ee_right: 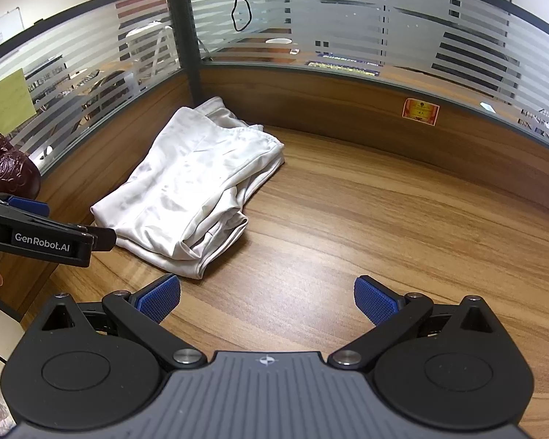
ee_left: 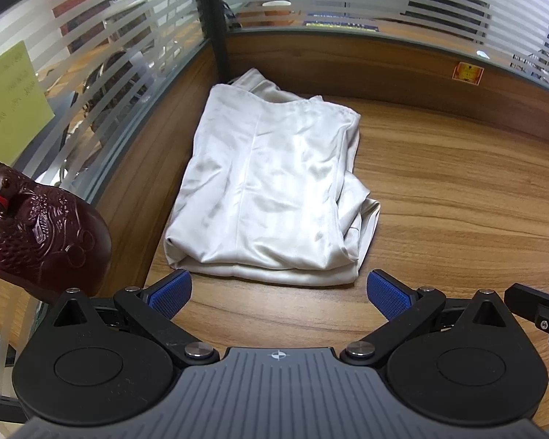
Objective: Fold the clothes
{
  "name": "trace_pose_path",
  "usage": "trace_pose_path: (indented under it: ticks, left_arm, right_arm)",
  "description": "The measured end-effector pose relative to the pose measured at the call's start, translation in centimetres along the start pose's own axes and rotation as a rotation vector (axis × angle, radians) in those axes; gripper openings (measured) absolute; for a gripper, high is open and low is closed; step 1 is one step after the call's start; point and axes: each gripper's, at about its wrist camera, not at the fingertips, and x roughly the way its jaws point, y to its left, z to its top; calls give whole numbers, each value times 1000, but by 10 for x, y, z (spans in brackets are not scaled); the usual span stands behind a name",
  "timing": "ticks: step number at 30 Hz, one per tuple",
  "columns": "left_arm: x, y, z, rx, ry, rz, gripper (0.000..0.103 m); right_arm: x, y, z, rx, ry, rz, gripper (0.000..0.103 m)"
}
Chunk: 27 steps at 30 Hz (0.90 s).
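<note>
Here both the left claw (ee_left: 279,294) and right claw (ee_right: 267,298) gape empty; the folded white garment (ee_left: 271,190) lies on the counter (ee_left: 439,201).

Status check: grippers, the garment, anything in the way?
Left gripper and right gripper: jaws open, empty, short of the cloth. White garment folded, lying in the desk corner. Dark carved figurine at left, apart from it.

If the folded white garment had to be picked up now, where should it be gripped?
Probably the white garment at its near folded edge, approached low from the front with the open left tool: the layers stack thickest there, and that edge faces the fingers.
</note>
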Motion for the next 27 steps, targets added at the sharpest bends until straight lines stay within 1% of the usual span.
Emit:
trace_pose_path:
  ticks: [11,27]
  left_arm:
    - [2,-1,-5,1,17,-24,103]
    - [11,0,-8,-8,45,-30,103]
  right_arm:
    - [0,0,-5,8,15,0,103]
    - [5,1,-11,23,41,3,103]
